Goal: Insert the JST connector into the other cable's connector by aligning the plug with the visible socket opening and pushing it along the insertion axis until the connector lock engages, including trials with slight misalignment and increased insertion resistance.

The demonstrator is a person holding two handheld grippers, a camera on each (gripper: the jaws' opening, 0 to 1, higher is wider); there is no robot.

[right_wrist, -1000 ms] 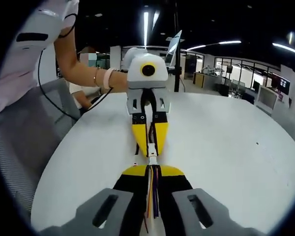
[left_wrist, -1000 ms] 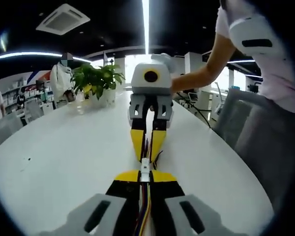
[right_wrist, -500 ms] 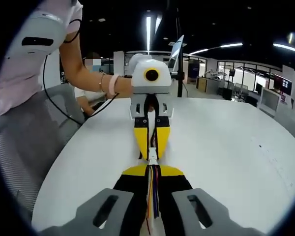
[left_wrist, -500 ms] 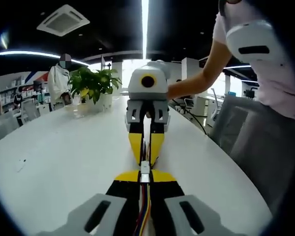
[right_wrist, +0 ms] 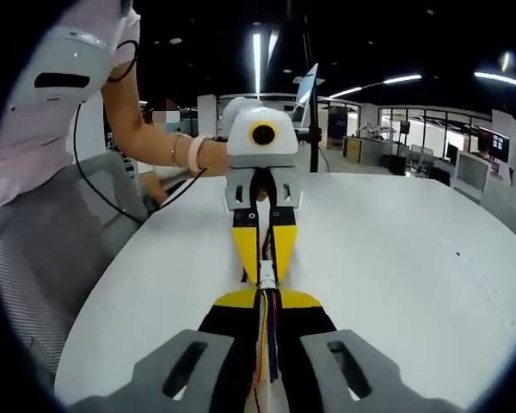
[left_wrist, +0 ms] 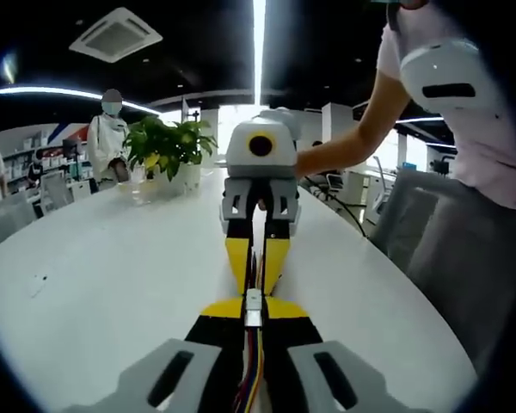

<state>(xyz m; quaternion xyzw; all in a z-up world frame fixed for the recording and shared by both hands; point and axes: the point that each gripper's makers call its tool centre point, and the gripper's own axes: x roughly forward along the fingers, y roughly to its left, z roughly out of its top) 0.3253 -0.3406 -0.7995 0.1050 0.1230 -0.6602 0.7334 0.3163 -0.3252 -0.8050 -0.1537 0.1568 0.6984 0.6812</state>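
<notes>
Little has shifted: both claws, left claw (left_wrist: 253, 308) and right claw (right_wrist: 266, 297), stay clamped on their cables, connectors (left_wrist: 254, 303) meeting nose-to-nose above the desk (left_wrist: 112, 258), apparently mid-insertion, needing a straight axial push.

Glossy white table (left_wrist: 112, 258), plastic-looking connector (left_wrist: 254, 305)

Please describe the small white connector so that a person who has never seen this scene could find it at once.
Look at the large white oval table, then at the two yellow-tipped grippers facing each other tip to tip above it. The small white plastic connector sits exactly between their tips, where both bundles of thin coloured wires end. It is the only white piece between yellow pads.
</notes>
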